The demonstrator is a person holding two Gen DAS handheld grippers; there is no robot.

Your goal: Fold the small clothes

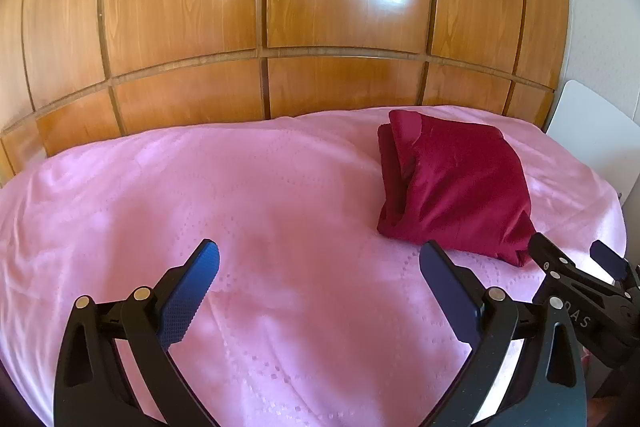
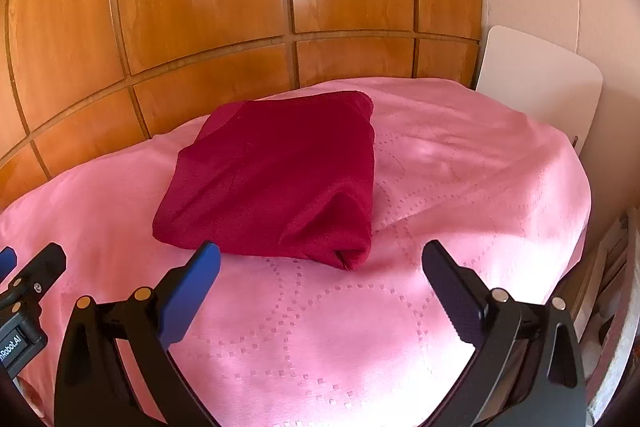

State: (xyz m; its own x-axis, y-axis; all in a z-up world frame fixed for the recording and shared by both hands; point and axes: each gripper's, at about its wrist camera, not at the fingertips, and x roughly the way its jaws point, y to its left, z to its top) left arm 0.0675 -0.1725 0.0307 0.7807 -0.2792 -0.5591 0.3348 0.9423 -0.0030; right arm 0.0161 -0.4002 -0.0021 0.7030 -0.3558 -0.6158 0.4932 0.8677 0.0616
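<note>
Nearest the left wrist lens: left hand-held gripper, black arms with blue pads, spread wide, nothing between them, hovering over bare pink bedspread. Pad tips apart from the cloth below, as far as can be told. Further right in the same view, folded dark red garment, a compact squarish bundle lying flat on the bedspread, towards the far right part of the bed, layered edges showing on its left side. Just right of its near corner, right hand-held gripper seen from the side, likewise spread, empty, its nearer fingertip close to the bundle's corner; contact cannot be told.

Behind everything, glossy wooden panelled wardrobe across the full width. At far right, white chair back against a pale wall.

From the right wrist view, left to right: part of the left hand-held gripper at the left edge, then the right hand-held gripper wide apart and gripping nothing. Garment straight ahead and slightly left, its near folded edge just beyond the left blue pad. Pink bedspread bare to the right, stitched with dotted square patterns. White chair back beyond the bed's far right corner.
</note>
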